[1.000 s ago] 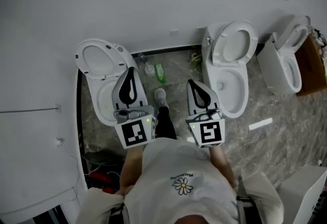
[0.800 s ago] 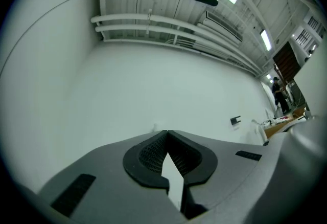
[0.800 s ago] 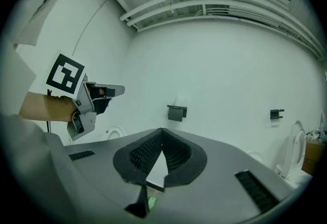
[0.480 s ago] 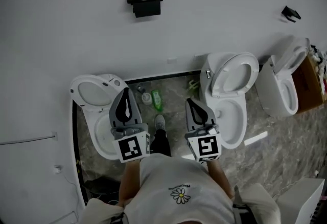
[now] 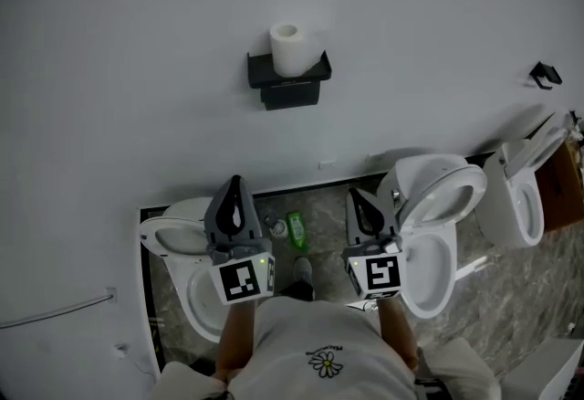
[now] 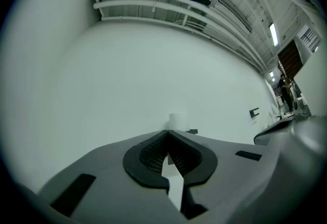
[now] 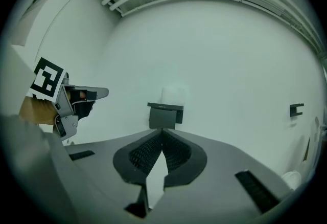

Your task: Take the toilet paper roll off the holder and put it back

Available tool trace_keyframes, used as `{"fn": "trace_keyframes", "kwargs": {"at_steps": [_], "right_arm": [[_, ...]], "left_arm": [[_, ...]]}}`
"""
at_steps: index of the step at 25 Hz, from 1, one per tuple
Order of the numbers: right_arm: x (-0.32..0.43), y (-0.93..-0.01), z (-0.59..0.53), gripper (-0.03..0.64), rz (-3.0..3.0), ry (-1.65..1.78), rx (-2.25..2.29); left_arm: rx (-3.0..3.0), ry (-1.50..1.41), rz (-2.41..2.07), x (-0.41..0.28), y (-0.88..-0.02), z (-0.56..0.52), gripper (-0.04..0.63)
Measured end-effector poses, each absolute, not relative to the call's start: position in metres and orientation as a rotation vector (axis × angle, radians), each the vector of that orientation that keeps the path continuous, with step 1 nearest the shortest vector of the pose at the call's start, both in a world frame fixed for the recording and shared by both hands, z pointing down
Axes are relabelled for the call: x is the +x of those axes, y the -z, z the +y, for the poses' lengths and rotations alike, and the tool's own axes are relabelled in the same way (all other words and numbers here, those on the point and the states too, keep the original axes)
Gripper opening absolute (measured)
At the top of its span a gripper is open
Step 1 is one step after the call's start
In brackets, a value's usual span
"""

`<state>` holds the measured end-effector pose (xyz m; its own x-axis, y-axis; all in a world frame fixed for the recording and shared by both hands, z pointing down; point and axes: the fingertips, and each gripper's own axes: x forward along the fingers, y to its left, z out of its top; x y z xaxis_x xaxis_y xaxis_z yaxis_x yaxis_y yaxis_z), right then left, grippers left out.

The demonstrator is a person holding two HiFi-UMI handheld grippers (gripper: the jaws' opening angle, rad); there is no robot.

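Toilet paper roll (image 5: 286,48): sat on holder (image 5: 288,86), well ahead of jaws.
Left gripper (image 6: 167,133): jaws met, held nothing.
Right gripper (image 7: 162,131): jaws met, held nothing.

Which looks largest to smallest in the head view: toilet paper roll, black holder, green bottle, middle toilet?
1. middle toilet
2. black holder
3. toilet paper roll
4. green bottle, though it stands on the floor, farther from the camera, so its real size is unsure.

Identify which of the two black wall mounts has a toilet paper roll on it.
The larger mount mid-wall: a white roll stands upright on its shelf. The small mount at the far right is bare.
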<state>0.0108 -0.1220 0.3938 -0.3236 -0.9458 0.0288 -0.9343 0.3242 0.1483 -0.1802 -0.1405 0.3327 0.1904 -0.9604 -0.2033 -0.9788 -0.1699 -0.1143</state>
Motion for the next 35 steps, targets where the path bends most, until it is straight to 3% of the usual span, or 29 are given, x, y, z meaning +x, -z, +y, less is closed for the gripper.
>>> {"fn": "trace_keyframes", "kwargs": {"at_steps": [10,35], "right_arm": [[0.01,-0.372,-0.188,0.009,-2.433,0.266,1.779],[0.027,-0.35,-0.244,0.011,-2.647,0.33,1.663]], "left_arm": [[-2.332,-0.105,1.887,-0.173,-0.349,-0.212,0.018],[-2.232,-0.164,2.007,-0.141,-0.343,-0.244,0.018]]}}
